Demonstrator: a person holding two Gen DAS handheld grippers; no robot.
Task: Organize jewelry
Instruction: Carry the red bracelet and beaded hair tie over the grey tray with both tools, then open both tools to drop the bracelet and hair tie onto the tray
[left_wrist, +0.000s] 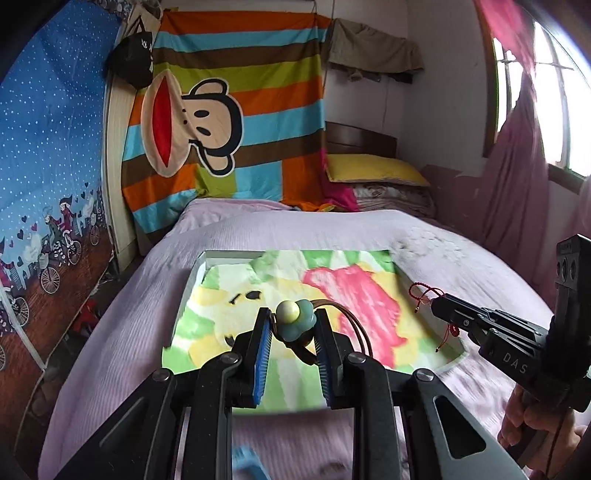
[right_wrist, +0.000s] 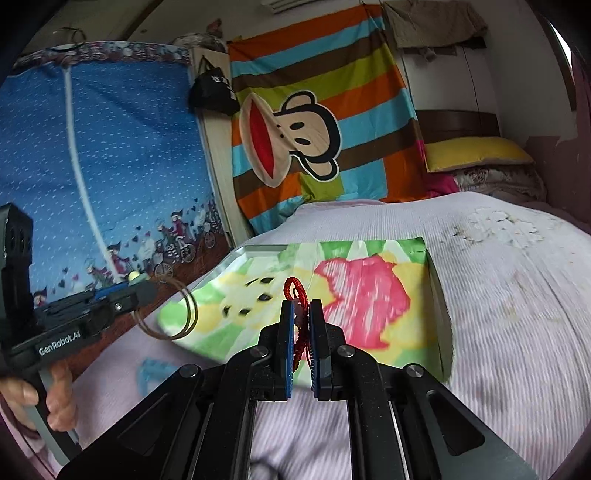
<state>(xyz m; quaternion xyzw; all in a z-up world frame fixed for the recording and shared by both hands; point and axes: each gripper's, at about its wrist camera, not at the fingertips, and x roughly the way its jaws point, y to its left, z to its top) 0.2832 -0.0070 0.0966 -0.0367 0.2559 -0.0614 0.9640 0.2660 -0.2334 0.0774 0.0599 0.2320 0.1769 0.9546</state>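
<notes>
- Left gripper (left_wrist: 293, 325) pinching a flower charm (left_wrist: 295, 319), pale bead at its centre, with brown cord loops (left_wrist: 356, 325) trailing off to the right; held up over the tray (left_wrist: 201, 267), clear of its lining.
- Same left gripper seen from the right wrist view (right_wrist: 142, 290), brown cord loops (right_wrist: 186, 312) hanging free off the near left corner of the tray (right_wrist: 258, 249); probably held by the charm so the cord can drape untangled.
- Right gripper (right_wrist: 302, 328) pressed together on a red braided bracelet (right_wrist: 297, 295), one loop poking up above the fingertips, the rest threaded down between the pads.
- Seen from the left wrist view, right gripper (left_wrist: 436, 306) above the right edge of the tray, red braided bracelet (left_wrist: 423, 295) sticking out at the tip, thin red tail ends dangling below.
- Tray lying flat on the bed (left_wrist: 332, 229), lined with a fleecy cloth (left_wrist: 332, 295) in green, yellow and pink; likely a soft bed to stop pieces from sliding or scratching.
- No jewelry visible on the cloth itself; both pieces in the air, so laying out seems not yet done.
- Blurry blue object (left_wrist: 245, 461) on the bed, near side of the tray; too smeared to identify.
- Likely next call: lowering each piece onto its own part of the cloth, well apart, to keep cords from tangling.
</notes>
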